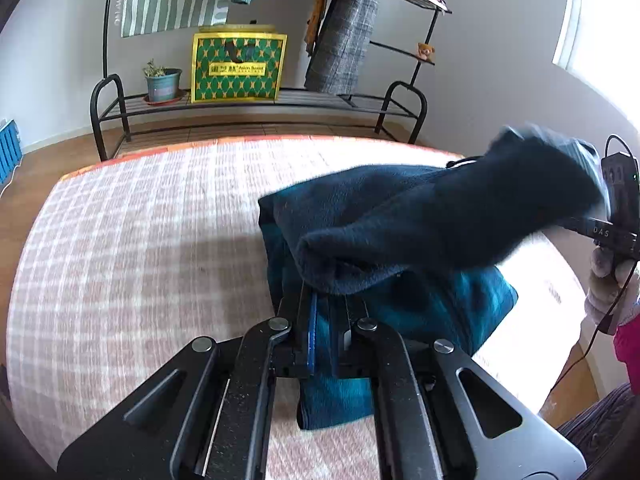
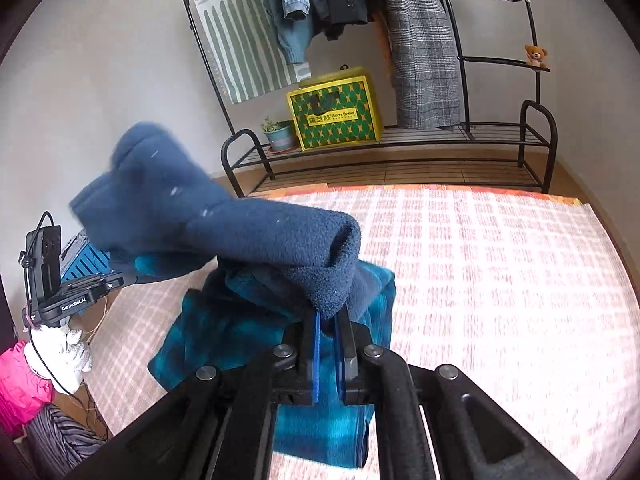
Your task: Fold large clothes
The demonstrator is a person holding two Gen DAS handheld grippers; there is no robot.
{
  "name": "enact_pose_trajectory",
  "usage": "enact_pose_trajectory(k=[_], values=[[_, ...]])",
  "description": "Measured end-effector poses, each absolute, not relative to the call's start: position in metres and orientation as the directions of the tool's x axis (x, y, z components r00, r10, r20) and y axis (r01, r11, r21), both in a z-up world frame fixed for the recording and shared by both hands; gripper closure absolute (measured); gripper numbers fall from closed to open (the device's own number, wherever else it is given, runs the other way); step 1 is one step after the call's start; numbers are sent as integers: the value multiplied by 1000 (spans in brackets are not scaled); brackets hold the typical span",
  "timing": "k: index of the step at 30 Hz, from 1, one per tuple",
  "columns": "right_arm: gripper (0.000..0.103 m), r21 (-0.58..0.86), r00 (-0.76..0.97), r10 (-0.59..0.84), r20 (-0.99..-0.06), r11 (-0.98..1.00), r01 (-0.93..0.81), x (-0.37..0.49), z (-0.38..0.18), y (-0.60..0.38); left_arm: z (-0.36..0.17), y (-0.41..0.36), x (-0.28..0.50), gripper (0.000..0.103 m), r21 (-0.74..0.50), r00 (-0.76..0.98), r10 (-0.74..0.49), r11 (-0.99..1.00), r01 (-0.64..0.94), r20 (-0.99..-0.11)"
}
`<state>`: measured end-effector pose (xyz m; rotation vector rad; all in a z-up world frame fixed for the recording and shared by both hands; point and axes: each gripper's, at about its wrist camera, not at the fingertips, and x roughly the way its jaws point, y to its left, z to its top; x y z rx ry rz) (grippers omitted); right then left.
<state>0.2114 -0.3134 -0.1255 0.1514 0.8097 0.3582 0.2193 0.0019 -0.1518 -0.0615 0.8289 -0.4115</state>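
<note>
A dark blue fleece garment (image 1: 420, 220) hangs stretched between my two grippers above the checked bed cover (image 1: 140, 240). Its teal lower part (image 1: 340, 380) droops onto the cover. My left gripper (image 1: 332, 292) is shut on one fleece edge. My right gripper (image 2: 330, 316) is shut on the other edge of the fleece (image 2: 240, 232), with teal folds (image 2: 320, 432) under it. The right gripper's body (image 1: 616, 208) shows at the right of the left wrist view. The left gripper's body (image 2: 68, 292) shows at the left of the right wrist view.
A black metal clothes rack (image 1: 256, 108) stands beyond the bed with a green and yellow bag (image 1: 238, 68), a potted plant (image 1: 162, 82) and hanging coats (image 2: 420, 48). A blue crate (image 1: 8, 152) sits on the wood floor at the left.
</note>
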Motion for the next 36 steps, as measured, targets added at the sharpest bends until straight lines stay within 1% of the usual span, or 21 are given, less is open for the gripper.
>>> enact_pose_trajectory(k=[5, 8, 10, 11, 12, 13, 14, 15, 16, 17, 18, 20, 21, 24, 28, 30, 31, 32, 34, 35, 36], values=[[100, 247, 581, 341, -739, 940, -238, 181, -164, -311, -200, -2, 195, 101, -176, 524, -336, 927, 333, -782], [98, 137, 566, 251, -785, 962, -237, 164, -179, -307, -215, 6, 178, 101, -203, 484, -340, 928, 313, -806], [97, 124, 553, 241, -798, 962, -241, 153, -180, -314, -214, 19, 170, 101, -238, 465, -360, 924, 301, -809], [87, 119, 555, 231, -799, 966, -231, 148, -177, -320, -210, 27, 169, 100, -257, 466, -371, 922, 290, -804], [83, 127, 561, 228, -796, 969, -213, 144, -173, -328, -205, 37, 166, 97, -293, 465, -391, 917, 271, -794], [77, 164, 567, 247, -786, 967, -193, 139, -168, -338, -199, 46, 170, 82, -335, 463, -418, 908, 253, -782], [74, 220, 571, 283, -771, 959, -177, 138, -162, -347, -193, 56, 173, 57, -390, 465, -453, 892, 229, -761], [72, 288, 575, 331, -748, 943, -167, 137, -155, -355, -185, 65, 180, 48, -441, 473, -482, 874, 204, -737], [64, 357, 581, 380, -720, 920, -160, 138, -150, -361, -179, 74, 185, 40, -499, 482, -513, 850, 171, -710], [52, 418, 587, 423, -690, 895, -154, 139, -145, -365, -177, 81, 194, 38, -555, 474, -545, 821, 133, -692], [45, 475, 591, 465, -660, 867, -152, 141, -141, -366, -178, 85, 205, 38, -611, 451, -580, 786, 92, -678], [25, 573, 581, 536, -613, 808, -140, 151, -141, -365, -186, 89, 222, 38, -715, 407, -657, 699, 13, -635], [24, 611, 573, 559, -599, 782, -124, 155, -143, -362, -192, 89, 228, 38, -749, 388, -685, 662, -19, -616], [24, 694, 552, 597, -582, 719, -47, 176, -160, -355, -214, 83, 243, 38, -785, 347, -714, 607, -126, -608], [27, 704, 516, 598, -613, 710, 14, 195, -186, -342, -233, 70, 251, 40, -807, 300, -751, 567, -165, -589], [39, 729, 495, 623, -606, 684, 30, 201, -197, -337, -235, 63, 252, 59, -814, 290, -762, 560, -156, -579], [48, 737, 483, 634, -604, 675, 34, 204, -202, -335, -235, 58, 254, 81, -806, 277, -759, 573, -148, -590], [64, 737, 470, 638, -610, 675, 39, 206, -206, -333, -235, 54, 255, 93, -794, 271, -748, 592, -141, -606], [86, 733, 439, 646, -625, 678, 45, 208, -211, -329, -223, 48, 253, 95, -756, 300, -704, 647, -103, -644], [93, 726, 437, 642, -630, 686, 39, 206, -209, -328, -212, 46, 249, 96, -732, 319, -680, 677, -70, -660], [94, 712, 439, 633, -638, 702, 22, 203, -204, -327, -202, 45, 243, 96, -716, 335, -665, 697, -44, -668]])
